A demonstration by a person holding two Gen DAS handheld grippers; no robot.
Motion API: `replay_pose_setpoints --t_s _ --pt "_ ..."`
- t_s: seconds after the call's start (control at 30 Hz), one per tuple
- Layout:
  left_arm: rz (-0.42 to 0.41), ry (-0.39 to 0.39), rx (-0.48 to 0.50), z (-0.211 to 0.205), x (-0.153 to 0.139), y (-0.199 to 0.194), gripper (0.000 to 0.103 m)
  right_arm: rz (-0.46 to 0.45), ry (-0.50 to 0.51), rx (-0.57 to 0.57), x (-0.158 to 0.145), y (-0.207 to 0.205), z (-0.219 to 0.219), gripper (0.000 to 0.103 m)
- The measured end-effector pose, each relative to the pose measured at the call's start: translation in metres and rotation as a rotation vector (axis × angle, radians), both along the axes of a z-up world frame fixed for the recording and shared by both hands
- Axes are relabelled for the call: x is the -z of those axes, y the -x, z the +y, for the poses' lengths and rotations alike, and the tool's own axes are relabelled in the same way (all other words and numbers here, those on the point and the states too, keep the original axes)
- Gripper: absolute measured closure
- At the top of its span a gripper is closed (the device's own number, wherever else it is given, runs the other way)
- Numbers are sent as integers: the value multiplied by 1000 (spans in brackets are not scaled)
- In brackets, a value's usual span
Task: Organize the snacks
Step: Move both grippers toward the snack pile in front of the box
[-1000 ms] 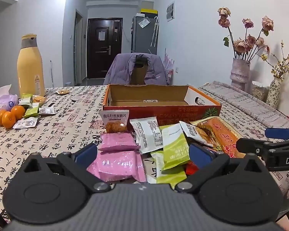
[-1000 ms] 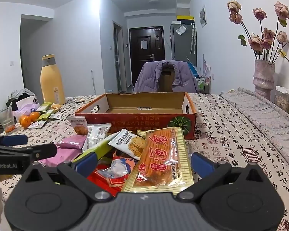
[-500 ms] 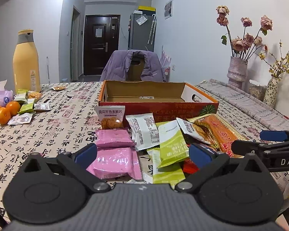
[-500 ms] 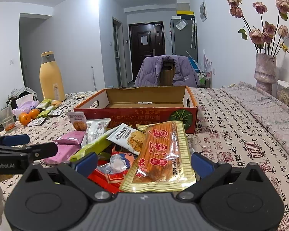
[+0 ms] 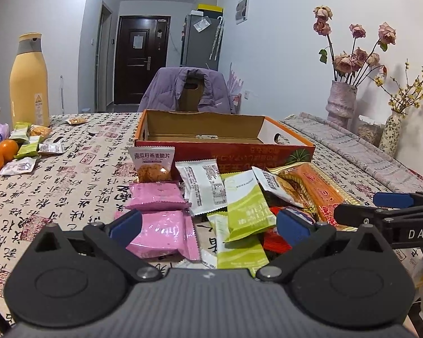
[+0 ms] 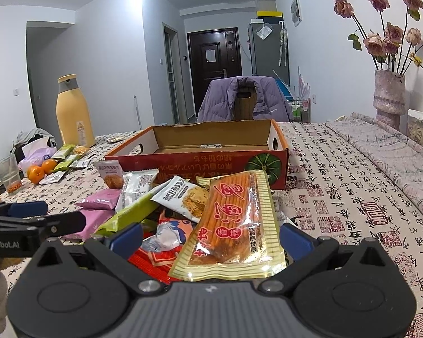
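A heap of snack packets lies on the table in front of an open red cardboard box [image 5: 225,152] [image 6: 200,163]. My left gripper [image 5: 208,225] is open and empty, low over the pink packets [image 5: 160,231] and the green packets [image 5: 248,208]. My right gripper [image 6: 210,236] is open and empty, low over a large orange-and-gold packet [image 6: 234,219] and a red packet [image 6: 152,262]. The right gripper's fingers [image 5: 392,200] show at the right of the left wrist view. The left gripper's fingers [image 6: 28,208] show at the left of the right wrist view. The box looks empty.
A tall yellow bottle [image 5: 28,81], oranges [image 5: 0,155] and more small packets [image 5: 28,146] sit at the far left. Vases of dried flowers [image 5: 341,104] stand at the far right. A chair with a purple jacket [image 5: 189,90] is behind the box.
Both grippers have dropped a little and moved slightly forward toward the snack heap. Neither has taken hold of anything.
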State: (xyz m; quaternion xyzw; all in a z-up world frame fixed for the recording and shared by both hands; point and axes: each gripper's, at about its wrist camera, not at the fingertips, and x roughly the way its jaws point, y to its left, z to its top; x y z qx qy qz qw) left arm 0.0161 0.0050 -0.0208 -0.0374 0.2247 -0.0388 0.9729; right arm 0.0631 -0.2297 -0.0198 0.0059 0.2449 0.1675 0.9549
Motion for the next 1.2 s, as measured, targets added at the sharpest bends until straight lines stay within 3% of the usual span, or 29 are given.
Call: replay_pose_setpoints --t_s 1.2 --pt "12 17 -4 2 5 -4 0 9 -4 2 5 -3 -2 0"
